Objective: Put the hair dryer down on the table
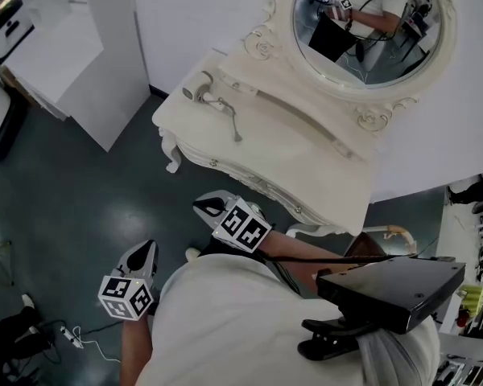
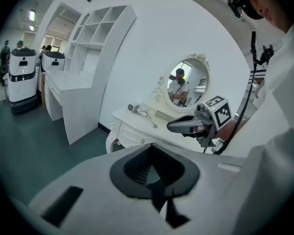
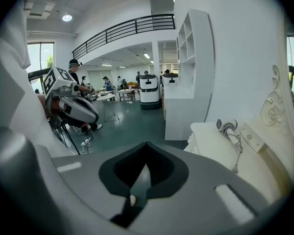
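Hair dryer (image 1: 199, 86) lies at the left end of the white surface (image 1: 282, 151), cord trailing across the top, beside the oval mirror (image 1: 370, 30). Left gripper (image 1: 147, 252) and right gripper (image 1: 208, 207) are both closed and empty, held over the floor, clear of the surface.

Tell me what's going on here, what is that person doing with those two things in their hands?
A person stands back from a white dressing table with an oval mirror, holding a gripper in each hand. The hair dryer already lies near one end of the table, its cord trailing beside it. The left gripper and the right gripper are both shut and empty, held over the dark floor, apart from the table.
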The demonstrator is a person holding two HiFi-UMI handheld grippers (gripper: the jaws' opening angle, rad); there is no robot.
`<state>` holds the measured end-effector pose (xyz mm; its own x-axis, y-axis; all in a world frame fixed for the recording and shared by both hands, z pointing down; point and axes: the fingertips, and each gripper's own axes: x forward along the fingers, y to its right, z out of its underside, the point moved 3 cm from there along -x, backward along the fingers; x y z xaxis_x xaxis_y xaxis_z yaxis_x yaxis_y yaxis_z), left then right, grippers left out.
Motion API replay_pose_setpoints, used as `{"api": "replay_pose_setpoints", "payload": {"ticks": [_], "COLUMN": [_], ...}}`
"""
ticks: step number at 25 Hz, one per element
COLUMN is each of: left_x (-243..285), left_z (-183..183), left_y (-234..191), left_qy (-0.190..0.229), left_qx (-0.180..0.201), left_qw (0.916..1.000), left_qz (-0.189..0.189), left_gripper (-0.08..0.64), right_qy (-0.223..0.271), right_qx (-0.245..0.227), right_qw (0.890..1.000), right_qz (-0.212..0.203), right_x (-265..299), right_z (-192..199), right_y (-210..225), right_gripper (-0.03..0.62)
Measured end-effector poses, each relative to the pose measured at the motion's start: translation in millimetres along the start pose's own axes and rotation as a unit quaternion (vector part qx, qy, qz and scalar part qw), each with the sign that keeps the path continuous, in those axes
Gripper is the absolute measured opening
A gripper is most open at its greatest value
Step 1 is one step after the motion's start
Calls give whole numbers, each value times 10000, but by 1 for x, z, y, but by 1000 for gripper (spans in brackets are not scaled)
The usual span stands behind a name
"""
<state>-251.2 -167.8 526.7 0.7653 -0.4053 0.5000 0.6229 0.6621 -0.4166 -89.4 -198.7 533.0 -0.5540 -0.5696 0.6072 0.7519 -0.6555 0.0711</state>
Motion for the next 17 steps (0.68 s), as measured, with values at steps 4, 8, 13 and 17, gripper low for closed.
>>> {"api": "replay_pose_setpoints", "payload": {"ticks": [4, 8, 13, 17], "left_x": [11, 25, 50, 79], "left_z": [-7, -17, -35, -52], "left_y": [-2, -2, 1, 4], "left_qy": [-52, -91, -134, -219], "left_qx": [18, 53, 79, 135], "left_qw": [10000, 9999, 9999, 9996], "left_qz": [-1, 2, -3, 71], "left_gripper": [3, 3, 3, 3], "right_qy": [-2, 19, 28, -18], "right_qx": [28, 81, 139, 214], "right_qw": [10000, 10000, 9999, 9997], "right_qz": [3, 12, 19, 115], "right_x": [2, 1, -2, -7], "right_z": [1, 2, 2, 8], "right_y": [12, 30, 60, 93], "right_gripper": [-1, -1, -2, -2]}}
